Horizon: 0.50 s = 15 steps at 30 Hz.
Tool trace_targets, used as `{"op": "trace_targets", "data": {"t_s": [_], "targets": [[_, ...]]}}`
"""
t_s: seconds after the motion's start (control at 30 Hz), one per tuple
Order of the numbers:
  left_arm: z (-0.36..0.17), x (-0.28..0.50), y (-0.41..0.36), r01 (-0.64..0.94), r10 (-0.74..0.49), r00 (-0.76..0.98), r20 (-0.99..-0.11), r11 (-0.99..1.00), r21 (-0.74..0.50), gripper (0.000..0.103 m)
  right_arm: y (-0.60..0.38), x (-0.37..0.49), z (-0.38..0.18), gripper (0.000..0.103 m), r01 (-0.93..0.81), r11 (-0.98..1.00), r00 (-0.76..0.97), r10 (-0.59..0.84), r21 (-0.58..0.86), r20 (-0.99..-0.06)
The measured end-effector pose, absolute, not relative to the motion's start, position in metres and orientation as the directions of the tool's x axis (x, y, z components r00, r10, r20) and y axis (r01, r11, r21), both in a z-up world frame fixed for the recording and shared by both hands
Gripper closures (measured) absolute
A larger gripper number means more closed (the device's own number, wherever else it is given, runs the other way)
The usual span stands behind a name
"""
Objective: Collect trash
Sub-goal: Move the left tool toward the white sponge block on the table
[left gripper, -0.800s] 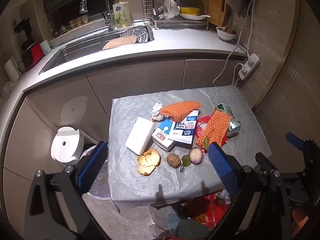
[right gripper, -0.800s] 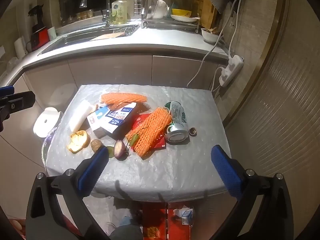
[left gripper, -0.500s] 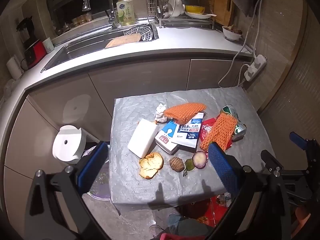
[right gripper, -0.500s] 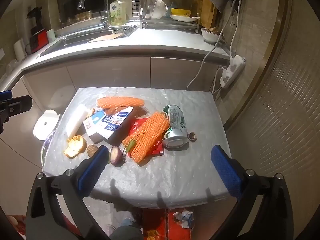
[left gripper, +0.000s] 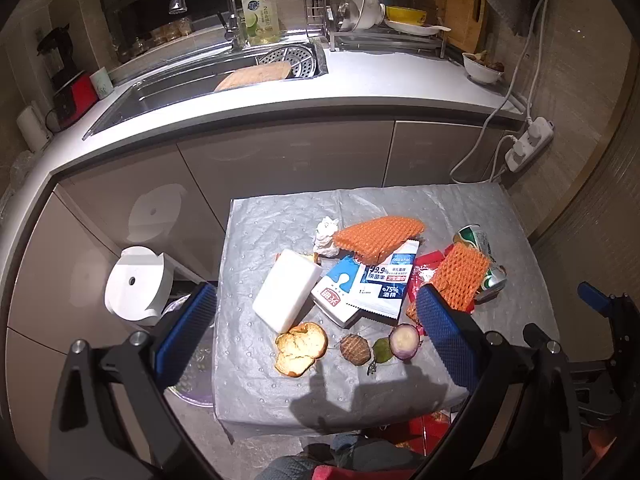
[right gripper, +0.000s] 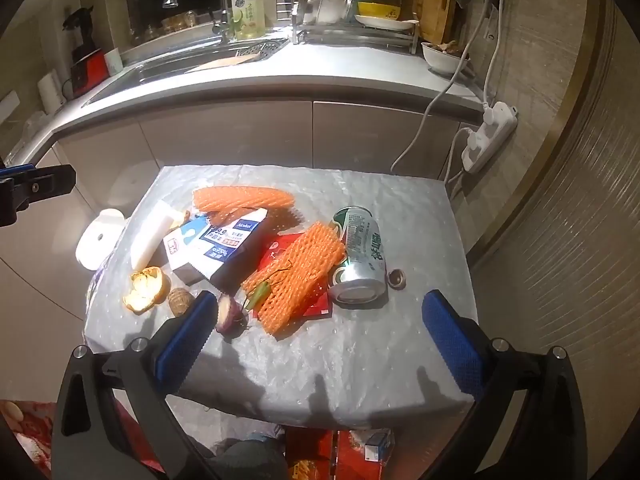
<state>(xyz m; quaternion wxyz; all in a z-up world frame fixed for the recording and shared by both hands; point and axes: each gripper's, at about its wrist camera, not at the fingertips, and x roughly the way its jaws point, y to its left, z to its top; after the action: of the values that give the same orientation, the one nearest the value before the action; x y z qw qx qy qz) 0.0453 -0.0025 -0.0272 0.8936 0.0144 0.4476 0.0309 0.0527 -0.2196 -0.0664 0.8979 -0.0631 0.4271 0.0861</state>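
Overhead, left hand-held gripper (left gripper: 316, 332) spread wide, empty, above near edge of small worktop (left gripper: 272, 224). Right hand-held gripper (right gripper: 320, 332) likewise released, grasping nothing. Trash heaped mid-worktop: green can (right gripper: 360, 256) on side, touching orange foam net (right gripper: 300, 272); wipes packet (left gripper: 386, 280) over milk carton (left gripper: 334, 292); orange peel (left gripper: 300, 348), onion half (left gripper: 404, 336) near front edge.

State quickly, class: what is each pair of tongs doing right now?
Left tongs: open, holding nothing.
Right tongs: open, holding nothing.
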Motion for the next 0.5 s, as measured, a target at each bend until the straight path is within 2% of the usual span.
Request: {"op": "trace_targets", "data": {"t_s": [0.5], "targets": [[-0.036, 0.064, 0.006, -0.015, 0.078, 0.577, -0.813, 0.996, 0.086, 0.007, -0.217, 0.076, -0.075, 0.002, -0.170, 0.985, 0.601, 0.071, -0.040, -0.796]]}}
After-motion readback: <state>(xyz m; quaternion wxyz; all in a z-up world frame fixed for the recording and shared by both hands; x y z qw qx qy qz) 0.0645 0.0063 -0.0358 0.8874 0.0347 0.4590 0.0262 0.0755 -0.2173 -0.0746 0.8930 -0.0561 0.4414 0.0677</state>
